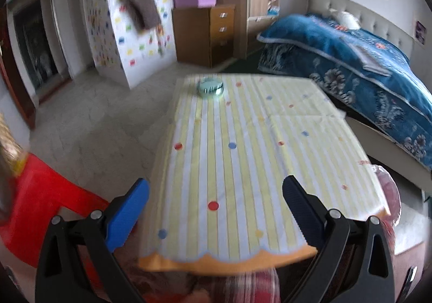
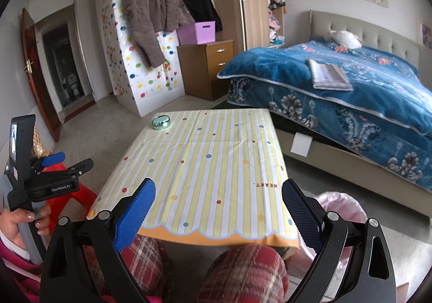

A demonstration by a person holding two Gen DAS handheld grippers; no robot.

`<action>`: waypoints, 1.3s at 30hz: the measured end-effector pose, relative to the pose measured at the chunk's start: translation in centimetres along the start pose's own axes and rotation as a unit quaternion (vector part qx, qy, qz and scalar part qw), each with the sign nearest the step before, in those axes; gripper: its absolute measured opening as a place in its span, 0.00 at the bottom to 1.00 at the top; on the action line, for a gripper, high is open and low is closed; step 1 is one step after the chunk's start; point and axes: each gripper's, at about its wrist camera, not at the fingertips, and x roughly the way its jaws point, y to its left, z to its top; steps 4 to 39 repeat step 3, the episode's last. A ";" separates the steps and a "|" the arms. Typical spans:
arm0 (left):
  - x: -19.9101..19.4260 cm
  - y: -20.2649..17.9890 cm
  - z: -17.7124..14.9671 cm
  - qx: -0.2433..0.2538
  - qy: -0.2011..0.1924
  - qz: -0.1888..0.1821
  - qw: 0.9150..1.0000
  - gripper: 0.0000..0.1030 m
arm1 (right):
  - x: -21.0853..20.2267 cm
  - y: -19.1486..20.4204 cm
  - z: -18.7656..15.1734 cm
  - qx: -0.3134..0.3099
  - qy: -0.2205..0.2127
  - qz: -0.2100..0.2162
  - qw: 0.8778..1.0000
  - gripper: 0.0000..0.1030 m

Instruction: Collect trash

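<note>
- Bedroom setting: a low surface [image 2: 205,168] under a striped, dotted cloth stands between a blue-covered bed [image 2: 351,92] and a red stool [image 1: 40,203], with the person's plaid-clad knees at its near edge.
- Right gripper [image 2: 218,208] hovers over the near edge, jaws spread wide, nothing between them.
- Left gripper [image 1: 216,208] is likewise wide open and empty; in the right wrist view it shows held up at the left, off the surface's corner.
- Only one thing lies on the cloth, a small round greenish dish [image 2: 161,122], possibly a glass ashtray, at the far left corner, well apart from both grippers.
- Whether it counts as trash cannot be told; no scraps show on the cloth.
- If glass, it would likely be stiff, fairly heavy for its size, slick and breakable; pinching across the rim looks the safest hold.
- A pink bag [image 2: 343,211] sits just beside the near right corner, probably the bin liner.
</note>
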 end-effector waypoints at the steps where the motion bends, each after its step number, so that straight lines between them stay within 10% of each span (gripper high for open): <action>1: 2.2 0.1 0.2 -0.002 0.015 0.005 1.000 0.93 | 2.2 -0.4 0.1 0.004 0.016 0.000 1.000 0.92; 39: 6.1 -0.1 0.6 -0.003 0.033 0.017 0.999 0.93 | 5.6 -0.9 -0.1 0.008 0.038 -0.006 0.999 0.92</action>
